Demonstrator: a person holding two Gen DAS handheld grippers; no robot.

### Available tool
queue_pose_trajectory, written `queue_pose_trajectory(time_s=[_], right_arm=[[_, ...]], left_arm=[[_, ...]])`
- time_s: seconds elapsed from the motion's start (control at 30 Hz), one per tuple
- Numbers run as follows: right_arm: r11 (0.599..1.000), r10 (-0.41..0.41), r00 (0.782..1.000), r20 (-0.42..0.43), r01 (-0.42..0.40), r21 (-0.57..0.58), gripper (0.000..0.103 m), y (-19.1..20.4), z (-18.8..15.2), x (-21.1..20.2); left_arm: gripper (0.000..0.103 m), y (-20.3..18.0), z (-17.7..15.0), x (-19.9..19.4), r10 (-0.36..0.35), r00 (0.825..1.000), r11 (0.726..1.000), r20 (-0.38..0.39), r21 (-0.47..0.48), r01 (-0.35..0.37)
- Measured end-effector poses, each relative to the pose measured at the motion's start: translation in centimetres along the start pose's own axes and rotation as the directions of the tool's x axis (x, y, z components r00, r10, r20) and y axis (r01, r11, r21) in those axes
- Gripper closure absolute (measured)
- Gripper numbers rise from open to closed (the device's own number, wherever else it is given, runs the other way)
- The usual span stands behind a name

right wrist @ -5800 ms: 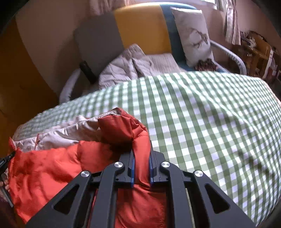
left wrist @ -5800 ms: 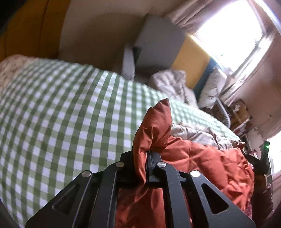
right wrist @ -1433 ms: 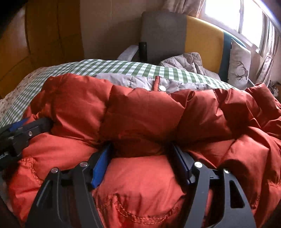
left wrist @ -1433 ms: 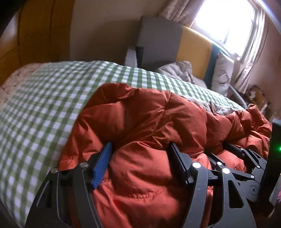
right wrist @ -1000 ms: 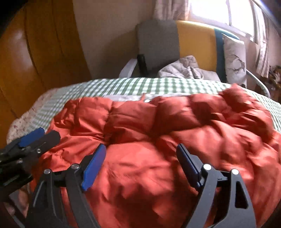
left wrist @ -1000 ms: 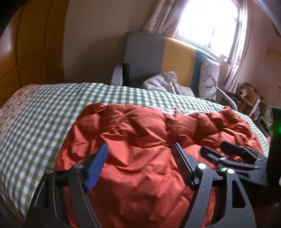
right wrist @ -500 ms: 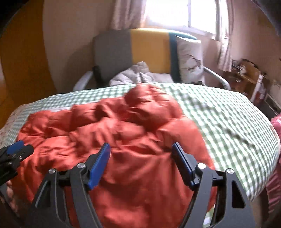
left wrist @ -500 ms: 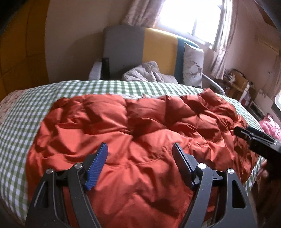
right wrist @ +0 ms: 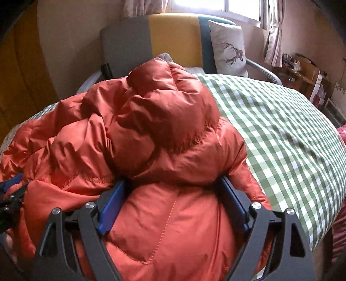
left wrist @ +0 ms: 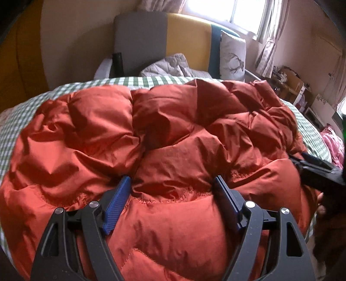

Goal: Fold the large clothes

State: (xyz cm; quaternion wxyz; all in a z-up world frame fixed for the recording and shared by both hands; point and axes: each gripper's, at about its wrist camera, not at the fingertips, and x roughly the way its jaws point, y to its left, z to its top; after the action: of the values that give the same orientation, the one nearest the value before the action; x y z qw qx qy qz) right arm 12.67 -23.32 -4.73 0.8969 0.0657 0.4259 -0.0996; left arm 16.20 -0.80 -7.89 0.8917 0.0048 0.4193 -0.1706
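Both tools stand with fingers spread wide, gripping nothing. Our left tool [left wrist: 170, 203] and right tool [right wrist: 172, 204] straddle bulging panels of the orange down jacket [left wrist: 151, 138], which lies bunched on the bed at its near edge, hood [right wrist: 164, 103] heaped on top.

Risks, as we judge them: the slick, puffy shell may spring back and undo a fold; closing on a thick bulge may catch only the outer layer; the near hem may slide off the edge.

The bed carries a green gingham cover [right wrist: 281, 129]. Beyond it stand a grey-yellow-blue sofa [left wrist: 164, 41] holding a grey quilted garment [left wrist: 168, 67] and a deer-print cushion [right wrist: 229, 49], then a curtained window [left wrist: 246, 10].
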Motion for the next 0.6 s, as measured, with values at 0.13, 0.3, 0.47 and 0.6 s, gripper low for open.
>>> queue_pose_trajectory(time_s=[0.13,0.3,0.47,0.6], right_arm=[[0.995,0.080,0.997,0.018,-0.081,0.055,0.017,-2.0,0.7,-2.5],[0.957,0.123,0.989,0.077,-0.139,0.255,0.003,-8.4,-1.0,-7.0],[0.820,0.321,0.947,0.015,-0.286,0.495,0.002,-13.3,-5.2,-4.6],[0.684,0.481,0.875,0.057,-0.415,0.600,0.002,-13.2,-6.6,-2.1]], left_arm=[[0.026,0.2,-0.3,0.4,-0.003,1.000,1.000,-0.012,-0.001,0.003],[0.026,0.1,-0.6,0.4,-0.004,1.000,1.000,-0.004,-0.008,0.004],[0.026,0.2,-0.8,0.4,0.001,1.000,1.000,0.002,-0.010,-0.001],[0.026,0.2,-0.7,0.4,0.000,1.000,1.000,0.001,-0.010,0.000]])
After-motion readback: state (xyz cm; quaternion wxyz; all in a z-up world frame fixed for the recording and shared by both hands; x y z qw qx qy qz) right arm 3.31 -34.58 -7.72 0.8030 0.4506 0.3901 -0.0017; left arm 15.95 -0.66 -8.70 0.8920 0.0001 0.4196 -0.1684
